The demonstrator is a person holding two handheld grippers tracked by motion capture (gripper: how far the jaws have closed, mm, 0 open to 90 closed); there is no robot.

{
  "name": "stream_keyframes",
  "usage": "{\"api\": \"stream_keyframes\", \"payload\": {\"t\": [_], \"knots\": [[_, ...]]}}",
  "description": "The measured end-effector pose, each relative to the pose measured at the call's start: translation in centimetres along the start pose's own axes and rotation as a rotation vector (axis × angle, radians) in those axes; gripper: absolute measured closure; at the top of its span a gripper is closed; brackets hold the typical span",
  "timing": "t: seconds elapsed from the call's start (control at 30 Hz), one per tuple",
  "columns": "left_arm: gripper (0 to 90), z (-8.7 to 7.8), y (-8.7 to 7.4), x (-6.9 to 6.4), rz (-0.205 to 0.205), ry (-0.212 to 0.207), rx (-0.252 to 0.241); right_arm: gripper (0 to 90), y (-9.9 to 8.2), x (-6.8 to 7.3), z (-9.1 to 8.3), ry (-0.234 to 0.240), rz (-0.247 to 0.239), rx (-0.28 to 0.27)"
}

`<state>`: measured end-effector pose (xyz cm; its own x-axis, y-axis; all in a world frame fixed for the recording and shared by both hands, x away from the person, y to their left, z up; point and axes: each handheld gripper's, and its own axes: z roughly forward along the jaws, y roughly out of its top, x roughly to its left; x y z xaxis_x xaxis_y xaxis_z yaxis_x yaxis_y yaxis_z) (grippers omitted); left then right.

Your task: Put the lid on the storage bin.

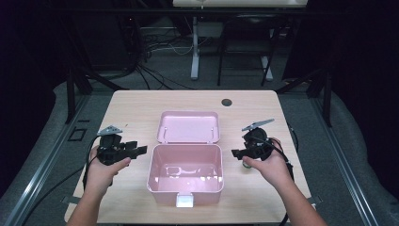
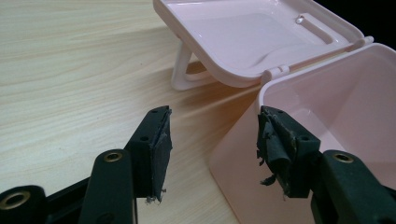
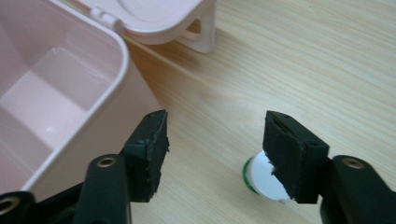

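A pink plastic box (image 1: 186, 188) stands open in the middle of the wooden table, its inside bare. Its lid (image 1: 188, 126) lies folded back behind it, propped on a handle (image 2: 182, 70). My left gripper (image 1: 139, 150) hovers just left of the box with open jaws and nothing between them; in the left gripper view (image 2: 212, 126) one jaw stands at the box's corner (image 2: 261, 93). My right gripper (image 1: 235, 152) is open to the right of the box. Below it (image 3: 215, 128) a small white round thing with a green rim (image 3: 261, 179) rests on the table, untouched.
A dark round hole (image 1: 227, 101) sits near the table's far edge. The box carries a white latch (image 1: 184, 201) on its front wall. Bare wood (image 1: 131, 113) spreads on both sides of the box. Cables and stand legs (image 1: 194, 56) crowd the floor beyond the table.
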<state>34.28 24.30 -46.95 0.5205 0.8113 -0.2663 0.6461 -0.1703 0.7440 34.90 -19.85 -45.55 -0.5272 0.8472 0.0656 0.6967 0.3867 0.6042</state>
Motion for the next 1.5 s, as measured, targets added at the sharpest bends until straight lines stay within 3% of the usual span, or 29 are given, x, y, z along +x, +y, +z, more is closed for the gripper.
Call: {"api": "stream_keyframes", "payload": {"t": [0.13, 0.43, 0.63, 0.83, 1.1, 1.23, 1.37, 1.5], "knots": [[45.0, 0.1, -0.1, 0.1, 0.007, 0.012, 0.005, 48.5, -0.1, -0.6, 0.0, -0.006, 0.001, 0.005], [46.0, 0.3, 0.2, -0.1, 0.012, 0.002, 0.009, 51.3, -0.6, -0.7, -0.5, -0.015, -0.003, -0.021], [46.9, 0.3, 0.3, -0.1, 0.013, -0.002, 0.001, 54.2, -0.4, -1.1, -0.9, -0.031, -0.059, 0.013], [45.8, 0.2, 0.5, -0.2, 0.051, 0.034, 0.01, 54.8, -0.2, -2.0, -0.6, -0.035, -0.052, 0.065], [45.1, 0.1, 0.3, 0.0, 0.06, 0.012, 0.019, 51.0, 0.1, -3.6, 0.0, -0.051, -0.002, 0.158], [45.2, -0.2, 0.2, 0.0, 0.071, 0.026, 0.01, 48.4, 0.5, -4.1, 0.1, -0.084, -0.028, 0.208], [44.6, -0.3, 0.2, 0.0, 0.087, 0.056, -0.001, 45.5, 0.8, -4.4, 0.4, -0.097, -0.012, 0.233], [43.2, -0.2, 0.2, -0.1, 0.094, 0.043, 0.002, 44.7, 1.0, -4.5, 0.6, -0.106, -0.019, 0.265]]}}
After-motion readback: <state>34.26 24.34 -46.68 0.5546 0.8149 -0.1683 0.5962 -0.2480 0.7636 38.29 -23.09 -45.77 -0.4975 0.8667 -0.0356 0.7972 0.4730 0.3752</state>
